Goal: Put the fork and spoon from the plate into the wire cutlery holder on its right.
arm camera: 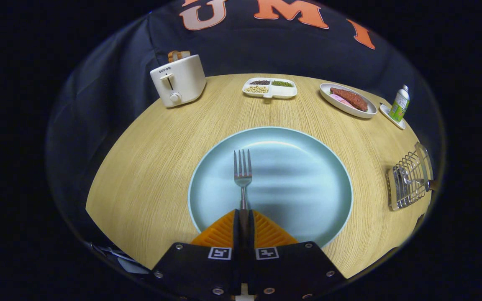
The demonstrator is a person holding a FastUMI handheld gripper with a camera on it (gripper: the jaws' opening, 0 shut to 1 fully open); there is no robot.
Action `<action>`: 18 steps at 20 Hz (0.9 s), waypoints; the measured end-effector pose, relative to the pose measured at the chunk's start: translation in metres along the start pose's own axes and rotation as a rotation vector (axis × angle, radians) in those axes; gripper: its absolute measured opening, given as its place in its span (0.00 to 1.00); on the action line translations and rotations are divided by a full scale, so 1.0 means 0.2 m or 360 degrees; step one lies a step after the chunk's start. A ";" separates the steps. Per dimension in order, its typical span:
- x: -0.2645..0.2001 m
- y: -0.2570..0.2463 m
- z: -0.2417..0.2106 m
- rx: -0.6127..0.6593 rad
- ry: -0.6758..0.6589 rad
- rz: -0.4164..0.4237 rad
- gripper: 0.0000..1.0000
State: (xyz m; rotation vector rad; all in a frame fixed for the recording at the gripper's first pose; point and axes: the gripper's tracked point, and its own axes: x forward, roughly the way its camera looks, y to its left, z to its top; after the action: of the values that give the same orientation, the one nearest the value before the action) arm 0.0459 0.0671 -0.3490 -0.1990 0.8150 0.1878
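- Pale blue-green, the plate (308,175) is your landmark in the gripper view; it sits on the wooden table (149,175), directly ahead of your gripper (244,214).
- Your gripper has its two fingers pressed together on the handle of the fork (243,175), pinching it; the handle runs down into the narrow slit between them.
- From the fingertips the fork points straight out over the plate, tines toward the plate's far rim, head over its left half. Whether it rests on the plate or is lifted just off it, you cannot tell.
- To the right of the plate, well apart from it near the table's edge, is the wire cutlery holder (408,182). A piece of metal cutlery looks to be inside it already, though it is too small to identify for certain.
- Beyond the plate, at the table's far edge, sits a white divided tray (271,88) holding beans and grains in separate compartments.
- Beyond the plate and to its left stands a white toaster (178,81) with bread in its slot.
- Beyond the plate and to its right lies an oval dish (347,100) of food, and farther right a small bottle (399,103) stands upright on a white saucer (391,115).
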 end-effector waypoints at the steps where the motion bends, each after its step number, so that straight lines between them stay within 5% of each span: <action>1: 0.00 0.00 0.01 0.0012 0.0009 0.0007 0.05; 18: -0.62 -0.55 0.39 0.0270 0.0060 -0.0066 0.05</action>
State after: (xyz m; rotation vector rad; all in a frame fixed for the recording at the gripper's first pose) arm 0.0441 -0.0309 -0.1948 -0.0598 0.8595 0.0756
